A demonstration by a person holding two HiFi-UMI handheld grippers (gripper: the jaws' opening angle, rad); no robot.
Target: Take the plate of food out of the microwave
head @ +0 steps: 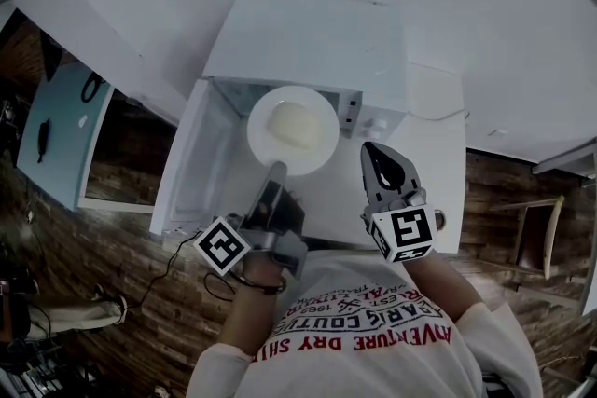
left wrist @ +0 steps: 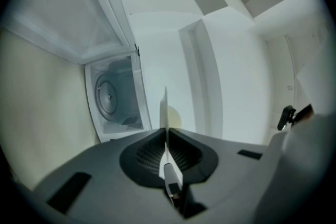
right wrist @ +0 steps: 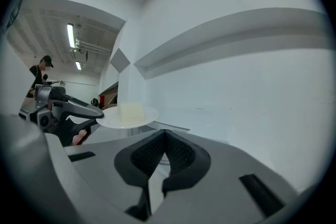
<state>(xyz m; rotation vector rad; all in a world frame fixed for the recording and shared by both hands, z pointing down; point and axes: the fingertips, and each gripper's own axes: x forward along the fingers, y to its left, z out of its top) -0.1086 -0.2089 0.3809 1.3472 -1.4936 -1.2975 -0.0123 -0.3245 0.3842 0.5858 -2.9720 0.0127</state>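
Before one microwave (head: 280, 42): one plate (head: 262, 120), one food block (head: 295, 124), clamped by left gripper (head: 276, 171).

Head view looks steeply down; all views share the plate (head: 259, 131).

the plate (head: 264, 143) looks smooth and glossy, the microwave (head: 308, 37) matt white, the floor (head: 121, 266) rough brown wood.
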